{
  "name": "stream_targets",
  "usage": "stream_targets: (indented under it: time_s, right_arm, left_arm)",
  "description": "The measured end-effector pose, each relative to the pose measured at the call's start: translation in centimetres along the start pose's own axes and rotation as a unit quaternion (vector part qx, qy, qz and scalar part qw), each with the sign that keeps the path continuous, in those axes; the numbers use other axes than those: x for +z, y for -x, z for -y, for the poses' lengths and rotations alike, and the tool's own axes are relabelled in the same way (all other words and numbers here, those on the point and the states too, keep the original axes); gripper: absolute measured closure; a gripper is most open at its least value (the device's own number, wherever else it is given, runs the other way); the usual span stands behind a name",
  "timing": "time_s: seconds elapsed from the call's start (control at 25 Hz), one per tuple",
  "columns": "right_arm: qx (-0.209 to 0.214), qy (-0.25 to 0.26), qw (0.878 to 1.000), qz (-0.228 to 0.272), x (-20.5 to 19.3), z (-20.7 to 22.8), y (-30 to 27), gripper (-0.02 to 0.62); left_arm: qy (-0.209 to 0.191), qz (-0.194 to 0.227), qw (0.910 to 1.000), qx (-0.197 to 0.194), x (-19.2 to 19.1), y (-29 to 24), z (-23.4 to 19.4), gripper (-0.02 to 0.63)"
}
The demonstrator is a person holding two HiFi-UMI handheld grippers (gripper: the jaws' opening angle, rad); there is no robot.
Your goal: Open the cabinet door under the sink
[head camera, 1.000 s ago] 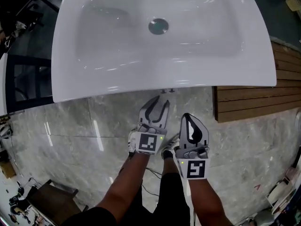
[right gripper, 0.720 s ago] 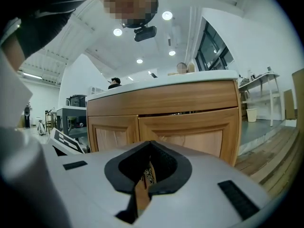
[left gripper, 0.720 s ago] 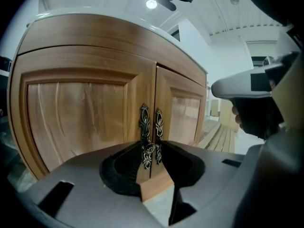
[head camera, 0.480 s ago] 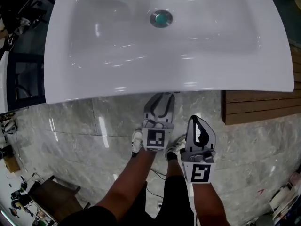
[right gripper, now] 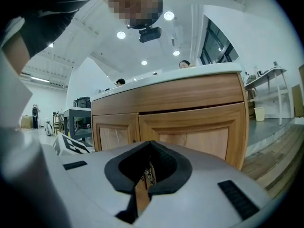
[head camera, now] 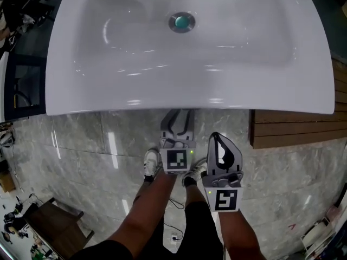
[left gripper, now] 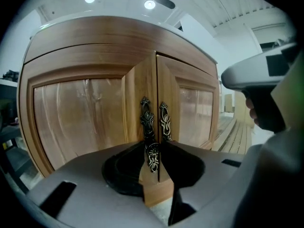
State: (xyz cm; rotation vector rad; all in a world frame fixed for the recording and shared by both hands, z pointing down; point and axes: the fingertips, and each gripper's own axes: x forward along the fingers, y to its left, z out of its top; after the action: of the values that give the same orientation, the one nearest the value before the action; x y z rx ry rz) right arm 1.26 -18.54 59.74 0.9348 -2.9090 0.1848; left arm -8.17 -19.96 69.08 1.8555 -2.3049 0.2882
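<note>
Left gripper [head camera: 178,119] at the handle [left gripper: 147,115] of the cabinet [left gripper: 95,42] under the sink [head camera: 190,99].
The left gripper reaches in beneath the white sink's rim. Its jaws stand a little apart, and the ornate handle of the left door [left gripper: 80,118] sits in the gap between them. The two light wood doors meet at the middle, each handle just beside the seam. The right gripper [head camera: 218,138] hangs beside the left one, nearer the person, with its jaws closed together and empty, above the grey marble floor [head camera: 81,145].
</note>
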Motion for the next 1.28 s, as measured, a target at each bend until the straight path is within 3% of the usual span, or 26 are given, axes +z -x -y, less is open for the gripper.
stream_targets:
  time_s: [0.16, 0.28, 0.4, 0.76, 1.28]
  right_arm:
    - [0.006, 0.008, 1.000, 0.016, 0.4, 0.8, -0.6, 0.572]
    - [0.002, 0.011, 1.000, 0.017, 0.8, 1.1, -0.2, 0.572]
    - [-0.001, 0.028, 0.999, 0.016, 2.0, 1.6, 0.3, 0.571]
    - [-0.008, 0.046, 0.996, 0.072, 4.9, -0.3, 2.1, 0.571]
    - [-0.029, 0.046, 0.998, 0.045, 2.9, -2.3, 5.8, 0.571]
  left_arm:
    - [-0.007, -0.002, 0.9998, 0.019, -0.4, -0.3, 0.0, 0.490]
    - [0.015, -0.003, 0.9994, 0.031, -0.8, 0.0, -0.3, 0.492]
    - [0.021, -0.034, 0.9991, 0.018, -1.5, 0.4, -0.2, 0.492]
    - [0.018, -0.049, 0.9986, -0.013, -1.6, 0.5, 0.2, 0.495]
    - [0.039, -0.045, 0.9980, -0.024, -1.6, 1.7, 0.8, 0.511]
